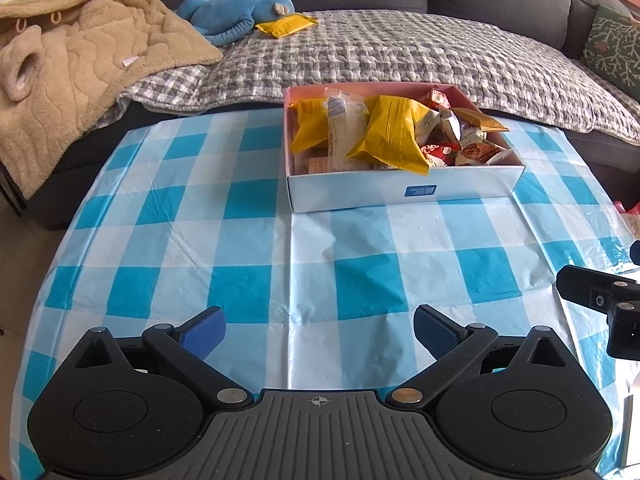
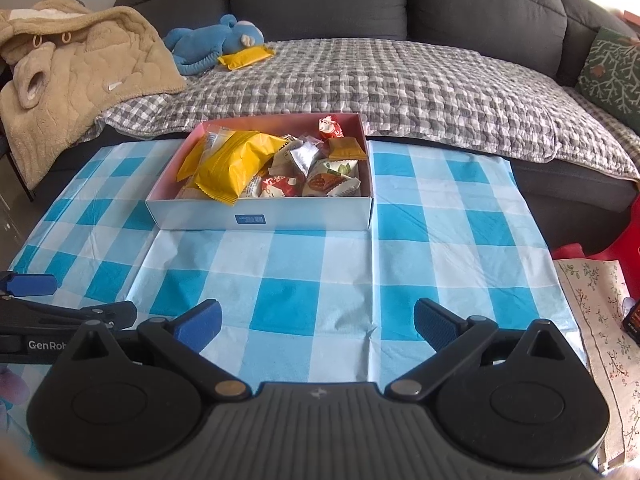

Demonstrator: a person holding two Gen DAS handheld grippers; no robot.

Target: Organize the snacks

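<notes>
A white box (image 1: 400,194) (image 2: 304,216) with a pink inside stands at the far side of the blue checked table. It holds several snack packs, among them a big yellow pack (image 1: 390,132) (image 2: 234,166) and small red and white packs (image 2: 280,186). Another yellow pack (image 1: 286,24) (image 2: 244,56) lies on the sofa beside a blue plush toy (image 1: 236,12) (image 2: 212,42). My left gripper (image 1: 319,330) is open and empty above the near table. My right gripper (image 2: 318,322) is open and empty too, to the right of the left one.
A grey sofa with a checked quilt (image 1: 400,52) (image 2: 380,80) runs behind the table. A tan fleece garment (image 1: 68,64) (image 2: 68,64) lies at its left. A green cushion (image 2: 612,68) sits at the right. A floral cloth (image 2: 600,320) and red bag (image 2: 624,236) lie right of the table.
</notes>
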